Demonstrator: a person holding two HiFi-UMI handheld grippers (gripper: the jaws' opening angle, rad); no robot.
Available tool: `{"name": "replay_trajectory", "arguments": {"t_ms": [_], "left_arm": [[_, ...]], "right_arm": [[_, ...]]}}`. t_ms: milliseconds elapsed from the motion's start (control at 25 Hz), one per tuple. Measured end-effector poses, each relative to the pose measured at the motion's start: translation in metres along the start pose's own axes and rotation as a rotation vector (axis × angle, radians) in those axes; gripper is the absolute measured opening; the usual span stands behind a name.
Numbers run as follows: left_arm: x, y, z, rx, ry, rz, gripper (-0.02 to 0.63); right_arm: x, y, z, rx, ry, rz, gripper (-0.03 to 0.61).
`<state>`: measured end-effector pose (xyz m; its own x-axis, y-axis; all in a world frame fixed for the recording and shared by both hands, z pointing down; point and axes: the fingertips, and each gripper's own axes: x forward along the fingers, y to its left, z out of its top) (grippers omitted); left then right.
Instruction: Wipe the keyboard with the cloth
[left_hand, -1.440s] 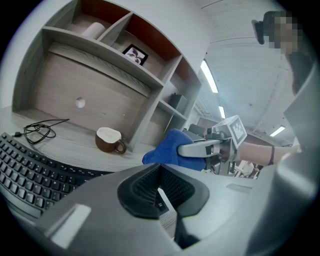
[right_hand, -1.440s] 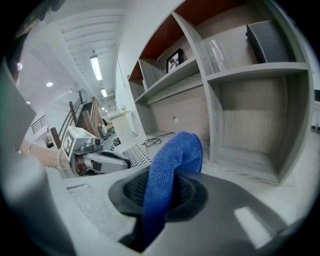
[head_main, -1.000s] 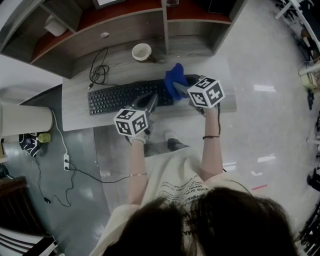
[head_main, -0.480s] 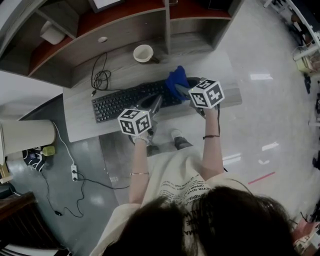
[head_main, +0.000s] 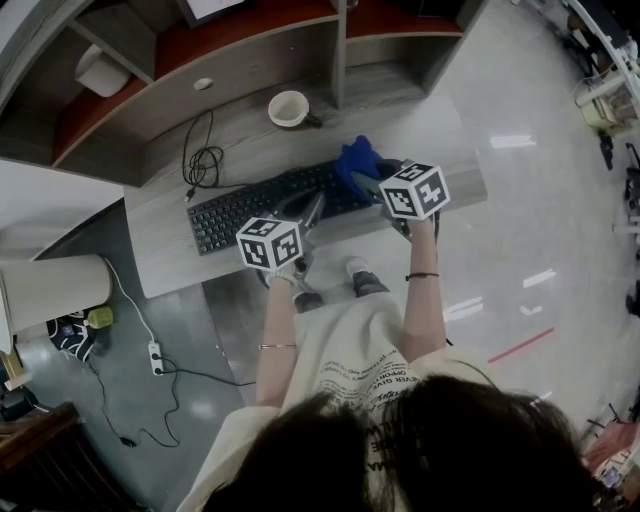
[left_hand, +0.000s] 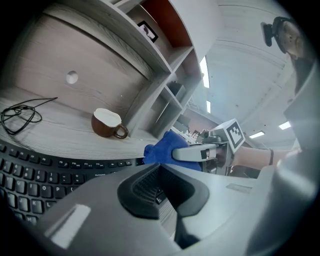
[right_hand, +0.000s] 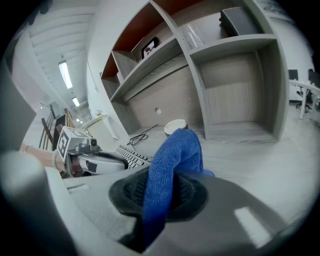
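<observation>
Over the keyboard's (head_main: 250, 205) right end, gripping the blue cloth (head_main: 356, 160) in the right tool (head_main: 358, 181), left tool (head_main: 311, 207) closed on nothing; wiping seemingly barely begun, most keys left.

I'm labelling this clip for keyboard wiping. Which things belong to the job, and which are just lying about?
Job: blue cloth, clamped in the right gripper; black keyboard; left gripper, shut on nothing, over the keys.
Lying about: cup and coiled cable on the desk; power strip on the floor.
</observation>
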<state>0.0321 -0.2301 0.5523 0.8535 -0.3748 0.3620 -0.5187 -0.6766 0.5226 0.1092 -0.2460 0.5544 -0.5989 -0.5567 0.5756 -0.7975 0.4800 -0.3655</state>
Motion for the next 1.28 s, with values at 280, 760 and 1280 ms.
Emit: {"name": "replay_trajectory", "arguments": {"t_ms": [280, 760, 1280], "left_arm": [[-0.007, 0.005, -0.001, -0.001, 0.009, -0.019, -0.003], [-0.032, 0.022, -0.001, 0.008, 0.020, -0.032, -0.003], [-0.056, 0.040, -0.001, 0.021, 0.032, -0.050, -0.003]], "right_arm": [[0.005, 0.007, -0.002, 0.028, -0.013, -0.010, 0.052], [0.023, 0.027, -0.001, 0.044, -0.026, -0.033, 0.052], [0.035, 0.045, 0.000, 0.073, -0.058, -0.065, 0.052]]}}
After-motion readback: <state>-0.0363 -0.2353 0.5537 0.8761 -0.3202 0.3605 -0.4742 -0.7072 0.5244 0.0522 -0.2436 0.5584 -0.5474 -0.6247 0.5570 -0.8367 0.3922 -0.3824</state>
